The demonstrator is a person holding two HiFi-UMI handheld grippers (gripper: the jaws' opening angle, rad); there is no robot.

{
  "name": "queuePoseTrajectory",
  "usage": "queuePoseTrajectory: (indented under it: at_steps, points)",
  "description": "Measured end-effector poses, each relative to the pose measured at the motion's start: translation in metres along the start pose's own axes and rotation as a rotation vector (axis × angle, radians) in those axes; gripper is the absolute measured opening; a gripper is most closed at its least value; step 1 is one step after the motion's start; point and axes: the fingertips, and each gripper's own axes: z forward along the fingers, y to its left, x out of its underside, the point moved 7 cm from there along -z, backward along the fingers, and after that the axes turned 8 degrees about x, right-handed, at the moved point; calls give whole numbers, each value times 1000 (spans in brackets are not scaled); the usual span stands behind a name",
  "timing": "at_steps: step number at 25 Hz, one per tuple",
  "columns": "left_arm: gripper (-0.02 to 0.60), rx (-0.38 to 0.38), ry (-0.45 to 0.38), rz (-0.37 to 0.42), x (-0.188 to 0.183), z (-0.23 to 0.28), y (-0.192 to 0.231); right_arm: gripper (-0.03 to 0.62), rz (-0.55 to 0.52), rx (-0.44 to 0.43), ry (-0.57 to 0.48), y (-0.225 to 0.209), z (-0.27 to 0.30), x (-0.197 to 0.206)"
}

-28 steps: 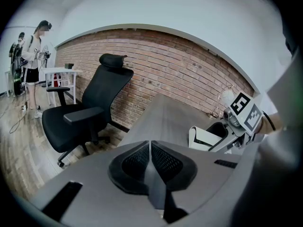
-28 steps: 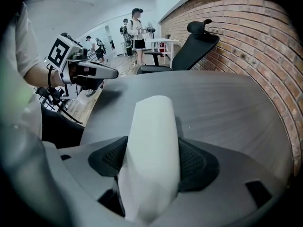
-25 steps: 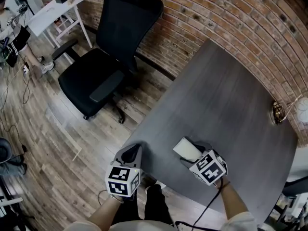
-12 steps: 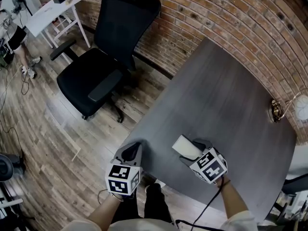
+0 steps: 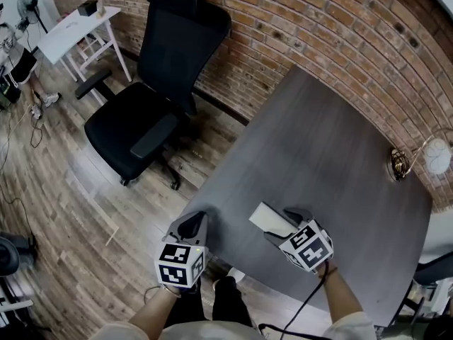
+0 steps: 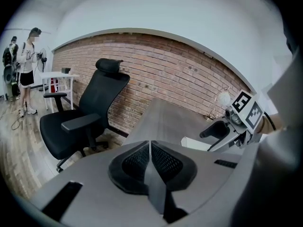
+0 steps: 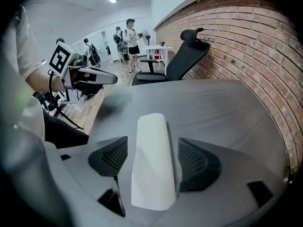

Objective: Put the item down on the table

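A white flat item [image 5: 267,219] lies low over the near part of the dark grey table [image 5: 318,140], and I cannot tell if it touches the top. Its near end sits between the jaws of my right gripper [image 5: 283,226]. In the right gripper view the item [image 7: 152,160] touches the right pad [image 7: 194,162], while the left pad [image 7: 113,157] stands a little apart, so the jaws are slightly open. My left gripper [image 5: 192,222] hangs at the table's near-left corner, shut and empty [image 6: 150,148]. From there the item [image 6: 196,144] and the right gripper [image 6: 227,129] show at right.
A black office chair [image 5: 152,98] stands on the wood floor left of the table. A brick wall [image 5: 340,27] runs behind. A small brass lamp [image 5: 400,165] sits at the table's far right edge. A white desk [image 5: 74,23] and people are farther off.
Both grippers have stayed nearly in place while the head view shifted a little. The white item now shows slightly farther out from the right gripper's cube.
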Motion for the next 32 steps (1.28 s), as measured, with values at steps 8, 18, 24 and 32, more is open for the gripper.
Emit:
queuePoseTrajectory:
  at_steps: [8,18,24,32]
  points:
    - [29,35,-32,34,-18,-3,-12,321,95,71,-47,-7,-26,1]
    - [29,114,-85,99,-50,3,-35,321,503,225,-223,-27,-84,17]
    - [29,167,-136,160,-80,11,-52,265,703,412,-343,-37,-132,29]
    - [29,254,-212,255,-125,26,-80,153,889,646,-524,-45,-190,45]
